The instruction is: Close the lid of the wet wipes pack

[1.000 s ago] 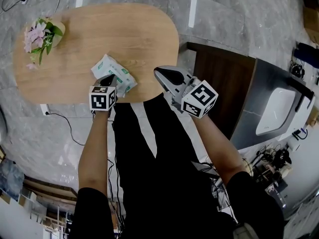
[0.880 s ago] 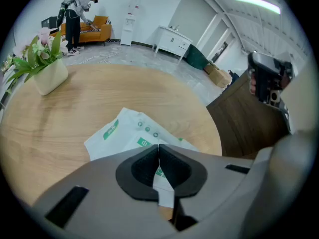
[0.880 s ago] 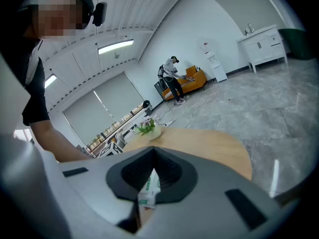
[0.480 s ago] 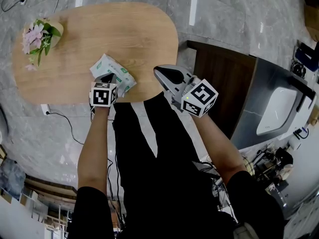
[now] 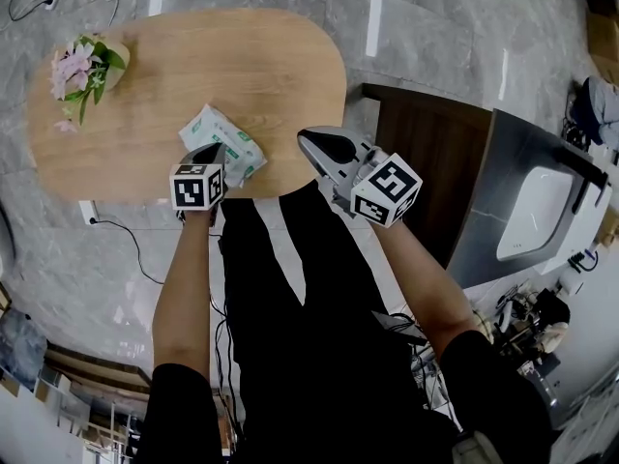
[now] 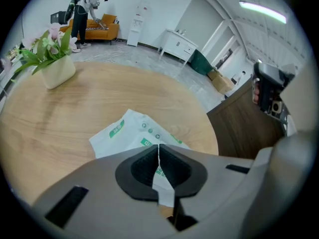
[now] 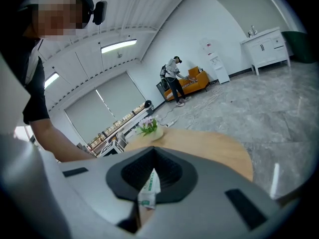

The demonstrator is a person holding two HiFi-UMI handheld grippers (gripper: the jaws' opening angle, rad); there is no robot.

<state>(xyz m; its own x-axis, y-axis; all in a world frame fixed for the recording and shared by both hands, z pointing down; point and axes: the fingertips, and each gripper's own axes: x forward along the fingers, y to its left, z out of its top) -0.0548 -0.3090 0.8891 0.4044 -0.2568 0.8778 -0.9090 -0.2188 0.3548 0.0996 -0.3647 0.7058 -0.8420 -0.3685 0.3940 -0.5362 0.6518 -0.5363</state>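
Left gripper (image 6: 159, 146) is clenched, its dark ribbed pads pressed together with just a hairline between them and nothing caught there. In the head view it (image 5: 208, 155) sits left of centre, its tip over the near edge of the wet wipes pack (image 5: 224, 135); whether it touches the pack, I cannot tell. Through the notch under those pads the white pack with green labels (image 6: 134, 133) shows flat on the wood, running back under the tool, and its lid cannot be made out from here. Over to the right gripper (image 7: 152, 156): clamped shut too, pads meeting, empty, with a sliver of the pack (image 7: 149, 190) visible in the gap below them. From above it (image 5: 309, 141) hangs just off the rounded near edge of the table (image 5: 242, 56), nose aimed left at the pack, well apart from it. The pack lies near the table's lower edge in the head view, tilted on the diagonal. A flower pot (image 5: 92, 64) with pink blooms stands at the table's upper left, far from the pack. A dark wooden cabinet (image 5: 426, 153) stands right of the table. Far back, a person (image 6: 87, 4) bends over an orange sofa (image 6: 107, 29).
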